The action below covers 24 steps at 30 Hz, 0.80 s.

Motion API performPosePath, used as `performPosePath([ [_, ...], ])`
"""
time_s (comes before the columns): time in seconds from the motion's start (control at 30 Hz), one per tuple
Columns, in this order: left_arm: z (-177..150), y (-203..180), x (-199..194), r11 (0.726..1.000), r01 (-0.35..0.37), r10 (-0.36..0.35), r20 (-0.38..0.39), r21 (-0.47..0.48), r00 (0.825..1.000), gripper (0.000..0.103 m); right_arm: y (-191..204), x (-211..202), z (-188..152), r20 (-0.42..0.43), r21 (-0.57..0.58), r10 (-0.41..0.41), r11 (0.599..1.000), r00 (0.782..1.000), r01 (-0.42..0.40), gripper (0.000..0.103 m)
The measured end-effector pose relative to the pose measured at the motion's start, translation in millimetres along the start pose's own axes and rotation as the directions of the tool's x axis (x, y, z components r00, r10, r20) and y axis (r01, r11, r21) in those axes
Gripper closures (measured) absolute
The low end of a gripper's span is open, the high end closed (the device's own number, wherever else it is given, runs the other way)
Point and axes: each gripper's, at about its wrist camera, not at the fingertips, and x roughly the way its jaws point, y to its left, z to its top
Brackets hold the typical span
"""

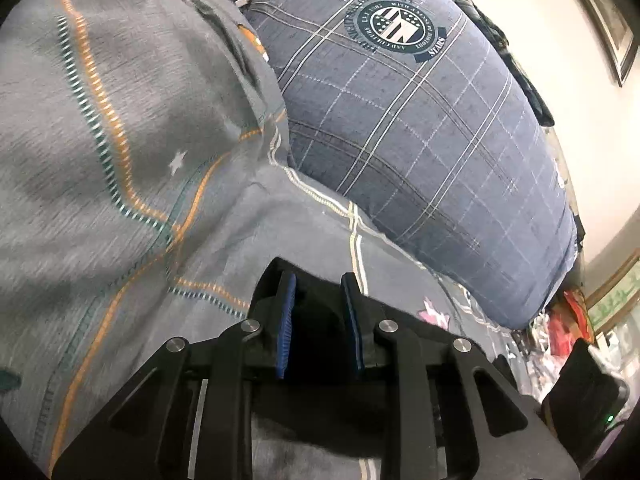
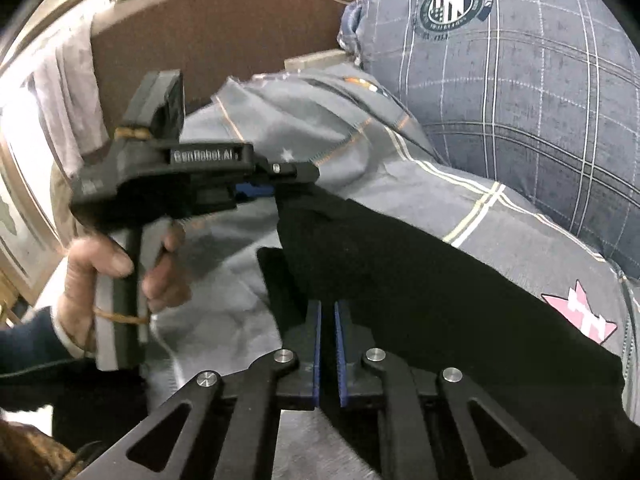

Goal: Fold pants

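The black pants point(image 2: 420, 280) lie draped over a grey bedspread point(image 2: 224, 272) in the right wrist view. My right gripper point(image 2: 328, 304) is shut on the pants' near edge, with cloth between its blue pads. My left gripper point(image 2: 276, 192), held in a hand, is shut on the pants' far corner. In the left wrist view my left gripper point(image 1: 319, 280) has its blue pads a little apart with black cloth point(image 1: 320, 340) between them.
A large blue plaid pillow point(image 1: 420, 140) lies at the right, also in the right wrist view point(image 2: 520, 80). A brown headboard point(image 2: 240, 32) stands behind. Striped grey bedding point(image 1: 100, 140) rises at the left. Clutter point(image 1: 560, 332) sits beside the bed.
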Motion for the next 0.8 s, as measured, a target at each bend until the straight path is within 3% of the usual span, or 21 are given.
performPosePath([
  [0.2, -9.6, -2.5, -6.3, 0.999, -0.032, 0.033, -0.014, 0.033, 0.999, 0.081, 10.3, -0.4, -12.8, -0.028, 0.005, 0.038, 0.999, 0.999, -0.038, 0.097],
  [0.37, -22.2, -3.7, 12.5, 0.983, -0.163, 0.169, -0.073, 0.081, 0.983, 0.081, 9.6, 15.9, -28.8, -0.083, 0.017, 0.025, 1.0, 0.996, -0.024, 0.097],
  [0.43, -23.0, -4.5, 12.4, 0.976, -0.198, 0.204, -0.057, 0.093, 0.977, 0.081, 7.0, 24.7, -34.4, -0.101, 0.032, 0.027, 0.999, 0.994, -0.024, 0.097],
  [0.53, -19.8, -7.2, 1.5, 0.969, -0.228, 0.228, 0.014, 0.092, 0.974, 0.081, 0.4, 22.1, -37.1, -0.053, 0.094, 0.042, 0.995, 0.998, -0.037, 0.095],
  [0.6, -18.3, -7.7, -4.4, 0.965, -0.248, 0.244, 0.055, 0.087, 0.968, 0.08, -1.3, 17.4, -38.1, -0.044, 0.119, 0.055, 0.992, 0.998, -0.049, 0.08],
  [0.67, -18.2, -7.0, -5.5, 0.967, -0.241, 0.236, 0.066, 0.085, 0.97, 0.07, -1.9, 5.5, -40.0, -0.027, 0.136, 0.058, 0.989, 0.998, -0.054, 0.067],
  [0.7, -19.0, -7.3, -5.2, 0.968, -0.235, 0.23, 0.067, 0.085, 0.971, 0.065, -3.2, -1.6, -41.1, -0.017, 0.145, 0.053, 0.988, 0.998, -0.05, 0.066],
  [0.8, -22.8, -17.0, -3.1, 0.971, -0.208, 0.2, 0.074, 0.119, 0.977, 0.065, -12.6, -32.3, -49.7, 0.022, 0.191, 0.025, 0.981, 0.999, -0.029, 0.066],
])
